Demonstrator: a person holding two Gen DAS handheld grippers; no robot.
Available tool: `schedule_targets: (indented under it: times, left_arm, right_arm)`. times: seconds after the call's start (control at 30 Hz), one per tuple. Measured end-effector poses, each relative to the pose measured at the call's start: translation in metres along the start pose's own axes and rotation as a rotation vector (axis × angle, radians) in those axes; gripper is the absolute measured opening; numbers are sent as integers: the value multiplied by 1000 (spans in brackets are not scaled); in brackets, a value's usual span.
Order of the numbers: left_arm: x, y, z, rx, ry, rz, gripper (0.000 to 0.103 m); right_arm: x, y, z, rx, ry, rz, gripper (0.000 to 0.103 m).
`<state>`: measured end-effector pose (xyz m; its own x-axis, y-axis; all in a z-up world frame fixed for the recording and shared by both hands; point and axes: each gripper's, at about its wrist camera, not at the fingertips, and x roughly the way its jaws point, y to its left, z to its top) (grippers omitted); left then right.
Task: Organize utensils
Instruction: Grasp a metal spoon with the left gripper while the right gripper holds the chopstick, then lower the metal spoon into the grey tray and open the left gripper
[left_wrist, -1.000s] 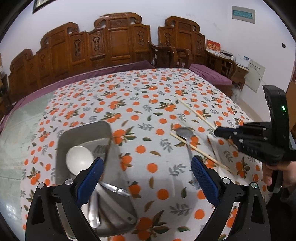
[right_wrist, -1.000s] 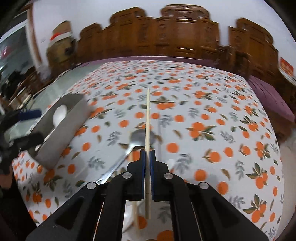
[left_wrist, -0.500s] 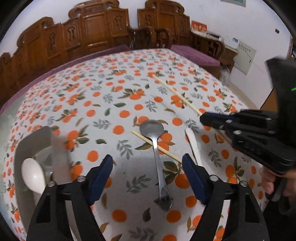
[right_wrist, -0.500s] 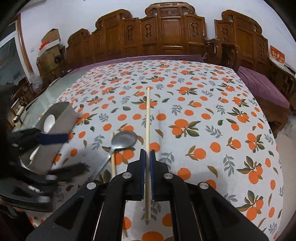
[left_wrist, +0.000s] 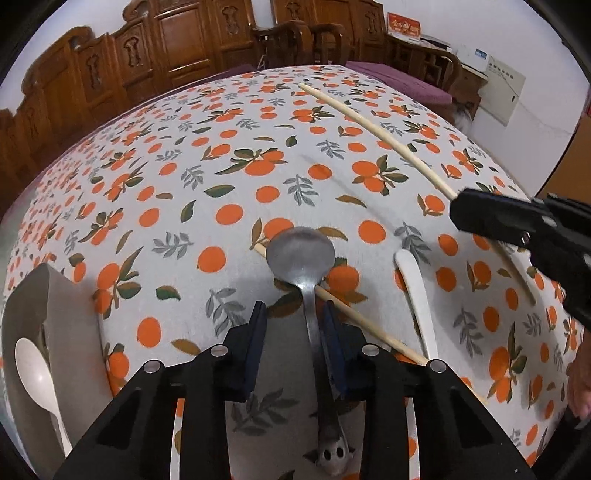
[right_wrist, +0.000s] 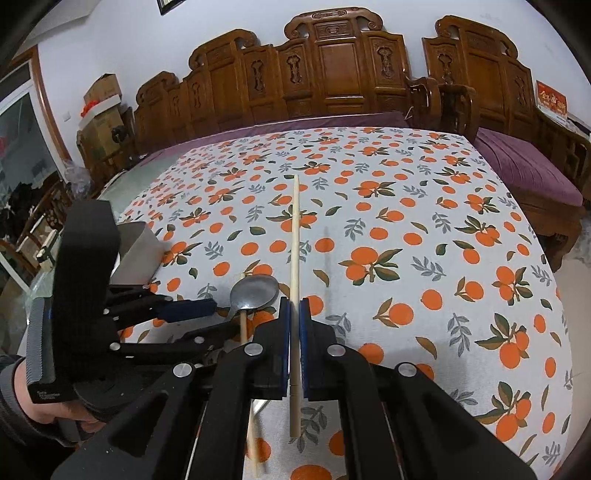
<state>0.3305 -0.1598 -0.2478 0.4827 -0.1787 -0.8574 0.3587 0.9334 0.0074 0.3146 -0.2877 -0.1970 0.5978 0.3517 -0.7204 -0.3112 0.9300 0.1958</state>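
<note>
In the left wrist view my left gripper (left_wrist: 294, 308) is low over the orange-print tablecloth, and its jaws are closing. The handle of a metal spoon (left_wrist: 301, 254) lies between them, close to the right pad, with a gap to the left pad. This spoon rests across a chopstick on the table (left_wrist: 354, 314). A white spoon (left_wrist: 413, 295) lies just to the right. My right gripper (right_wrist: 294, 306) is shut on a second chopstick (right_wrist: 294, 240), held above the cloth and pointing away. From the right wrist view the left gripper (right_wrist: 218, 319) sits beside the metal spoon (right_wrist: 255, 291).
A metal tray (left_wrist: 22, 314) at the table's left edge holds another white spoon (left_wrist: 33, 365); the same tray (right_wrist: 136, 251) shows behind the left gripper. Carved wooden chairs (right_wrist: 332, 74) line the far side. A hand (left_wrist: 580, 380) is at the right edge.
The left gripper has moved from above the tray to the right and down onto the metal spoon, and its jaws have narrowed around the handle. The right gripper still holds its chopstick.
</note>
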Motion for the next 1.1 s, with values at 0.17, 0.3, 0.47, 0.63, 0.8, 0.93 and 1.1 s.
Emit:
schedule_targets:
  times: [0.17,0.3,0.47,0.63,0.8,0.93,1.1]
  left_arm:
    - [1,-1,3,3,-5,-8,6]
    - [-7,2,-5,-10,-13,-27,5]
    - [-40,11,-21,-32,-71,-37,5]
    - [-75,18,-27,-50,-128,-22,5]
    - [-105,20,-34,-49,-180,-19,5]
    - [-121,20,-39,-47,-200,-23,5]
    - [-138,26,-42,-60,-223,-8,5]
  right_arm:
    - [2,4,-1,-12,6,-1,6]
    - [4,5,-2,-9,10,-5,6]
    - [3,13,-2,-17,5,-12,6]
    - [2,21,-4,-26,4,-17,6]
    - [-2,26,-5,-28,-4,-23,6]
    - [-6,33,-5,-39,-13,-21,6]
    - [-10,46,-3,-56,-26,4,6]
